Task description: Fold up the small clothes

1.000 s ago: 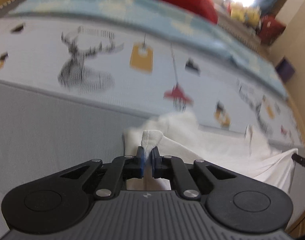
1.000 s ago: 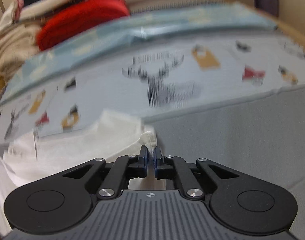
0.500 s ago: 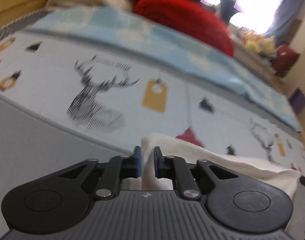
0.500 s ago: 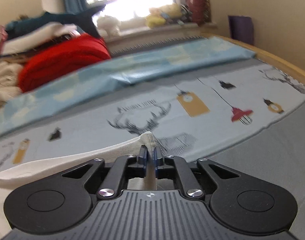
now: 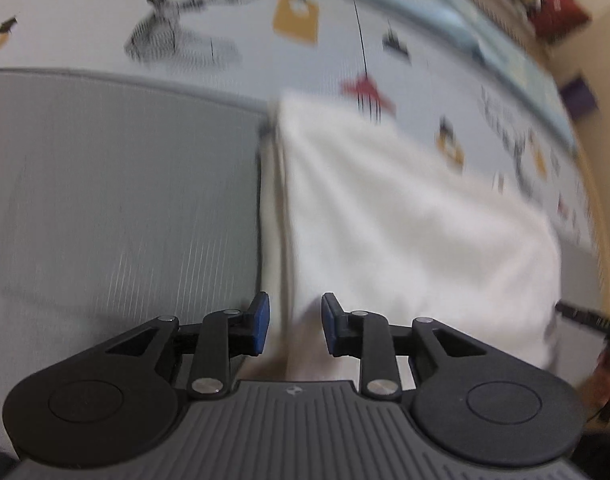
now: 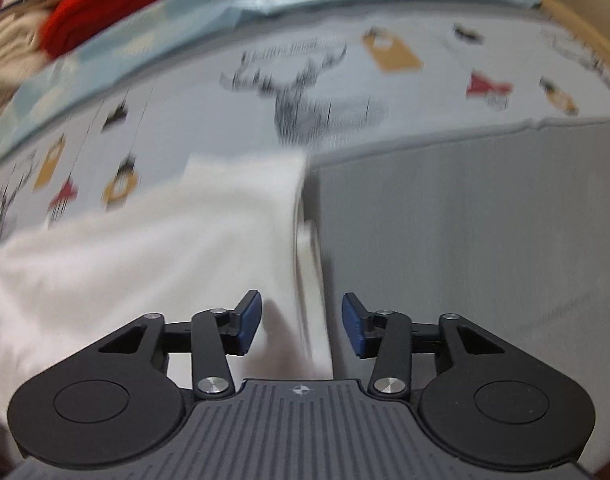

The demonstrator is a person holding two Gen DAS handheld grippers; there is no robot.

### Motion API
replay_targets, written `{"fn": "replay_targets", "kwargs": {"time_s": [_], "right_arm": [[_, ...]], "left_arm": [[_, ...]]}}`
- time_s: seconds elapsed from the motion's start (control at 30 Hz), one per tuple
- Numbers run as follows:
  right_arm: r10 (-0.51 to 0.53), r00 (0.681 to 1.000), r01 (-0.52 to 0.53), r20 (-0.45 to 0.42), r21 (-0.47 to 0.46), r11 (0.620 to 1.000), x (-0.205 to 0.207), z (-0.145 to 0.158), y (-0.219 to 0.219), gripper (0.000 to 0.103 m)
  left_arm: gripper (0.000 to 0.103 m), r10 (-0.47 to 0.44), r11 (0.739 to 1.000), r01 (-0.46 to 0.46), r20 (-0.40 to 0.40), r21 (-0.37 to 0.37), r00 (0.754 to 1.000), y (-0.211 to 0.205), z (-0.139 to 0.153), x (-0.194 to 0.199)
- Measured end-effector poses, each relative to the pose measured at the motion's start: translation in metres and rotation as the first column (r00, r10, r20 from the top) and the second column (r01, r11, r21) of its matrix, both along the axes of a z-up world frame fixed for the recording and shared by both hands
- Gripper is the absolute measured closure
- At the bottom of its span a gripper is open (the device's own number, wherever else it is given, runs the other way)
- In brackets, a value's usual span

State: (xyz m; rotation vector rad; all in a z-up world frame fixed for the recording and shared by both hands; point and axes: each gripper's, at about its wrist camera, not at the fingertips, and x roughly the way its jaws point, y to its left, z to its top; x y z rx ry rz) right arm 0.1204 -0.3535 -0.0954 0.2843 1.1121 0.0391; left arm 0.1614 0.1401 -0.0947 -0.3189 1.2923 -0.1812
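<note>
A white garment (image 5: 405,216) lies flat on the bed, partly on a grey mat (image 5: 117,200) and partly on a printed sheet (image 5: 225,12). Its left edge runs down to my left gripper (image 5: 295,328), which is open with the cloth edge lying loose between its blue pads. In the right wrist view the same garment (image 6: 145,256) spreads to the left, its right edge running to my right gripper (image 6: 301,328), which is open over that edge. Both views are blurred.
The printed sheet (image 6: 345,80) has deer and lantern motifs. A light blue blanket (image 6: 225,4) and a red cloth pile (image 6: 117,8) lie behind it. The grey mat (image 6: 485,220) extends right. The tip of the other gripper (image 5: 585,316) shows at the right edge.
Both grippers have opened and let go of the white garment's corners. The garment, held up before, now lies folded flat on the bed. Both cameras have tipped downward.
</note>
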Motion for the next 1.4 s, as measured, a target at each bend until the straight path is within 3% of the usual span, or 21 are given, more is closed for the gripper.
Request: {"fn": "replay_targets", "kwargs": {"time_s": [0.2,0.27,0.3,0.4,0.47,0.6,0.7,0.77,0.8,0.83,0.93,1.03,1.23,1.33,1.4], "right_arm": [[0.086,0.988,-0.089,-0.126,-0.017,0.996,-0.038,-0.017,0.0,0.056],[0.111,0.986,-0.11,-0.122,0.008,0.994,-0.046,-0.015,0.0,0.077],[0.116,0.987,-0.114,-0.114,0.028,0.993,-0.048,-0.011,-0.002,0.099],[0.06,0.998,-0.056,-0.031,0.118,0.992,-0.055,0.012,-0.019,0.1],[0.046,0.999,-0.044,-0.009,0.137,0.99,-0.06,0.02,-0.025,0.1],[0.103,0.983,-0.1,-0.149,0.026,0.995,-0.058,-0.006,-0.012,0.1],[0.139,0.972,-0.152,-0.188,-0.054,0.987,-0.055,-0.011,0.001,0.098],[0.112,0.984,-0.123,-0.141,-0.076,0.989,-0.053,-0.002,0.001,0.097],[0.093,0.991,-0.1,-0.091,-0.08,0.992,-0.052,0.007,-0.001,0.093],[0.073,0.997,-0.076,-0.036,-0.086,0.993,-0.053,0.014,-0.003,0.09],[0.027,0.996,-0.024,0.091,-0.041,0.999,-0.048,0.027,-0.01,0.089],[0.024,0.993,-0.025,0.12,0.002,1.0,-0.042,0.024,-0.006,0.089],[0.066,0.997,-0.063,0.046,-0.063,0.996,-0.02,-0.002,0.014,0.089],[0.044,0.999,-0.046,-0.024,-0.102,0.994,-0.004,-0.018,0.014,0.089],[0.012,0.997,-0.02,-0.076,-0.103,0.994,0.002,-0.026,0.011,0.082]], "left_arm": [[0.072,-0.125,0.99,0.129,-0.074,0.052,0.989,-0.016,-0.016,-0.036],[0.088,-0.157,0.982,0.165,-0.085,0.096,0.984,-0.019,-0.018,-0.042],[0.099,-0.171,0.979,0.178,-0.079,0.1,0.982,-0.019,-0.017,-0.045],[0.1,-0.144,0.988,0.144,-0.001,0.049,0.99,-0.01,0.005,-0.049],[0.1,-0.146,0.988,0.146,-0.009,0.049,0.989,-0.005,0.008,-0.055],[0.099,-0.226,0.961,0.244,-0.138,0.133,0.964,-0.017,-0.016,-0.058],[0.093,-0.184,0.973,0.198,-0.118,0.12,0.976,-0.011,-0.011,-0.053],[0.08,-0.124,0.988,0.128,-0.047,0.084,0.991,-0.001,0.0,-0.046],[0.068,-0.088,0.994,0.088,-0.005,0.064,0.996,0.004,0.005,-0.043],[0.062,-0.055,0.998,0.054,0.028,0.041,0.998,0.009,0.008,-0.041],[0.061,0.03,0.999,-0.029,0.052,-0.023,0.998,0.016,0.003,-0.029],[0.057,0.084,0.996,-0.082,0.043,-0.04,0.996,0.011,-0.004,-0.012],[0.054,0.162,0.985,-0.162,-0.012,-0.057,0.987,0.005,-0.028,0.013],[0.054,0.15,0.985,-0.152,-0.025,-0.078,0.988,0.002,-0.039,0.029],[0.055,0.129,0.989,-0.13,-0.017,-0.071,0.991,-0.002,-0.041,0.034]]}}
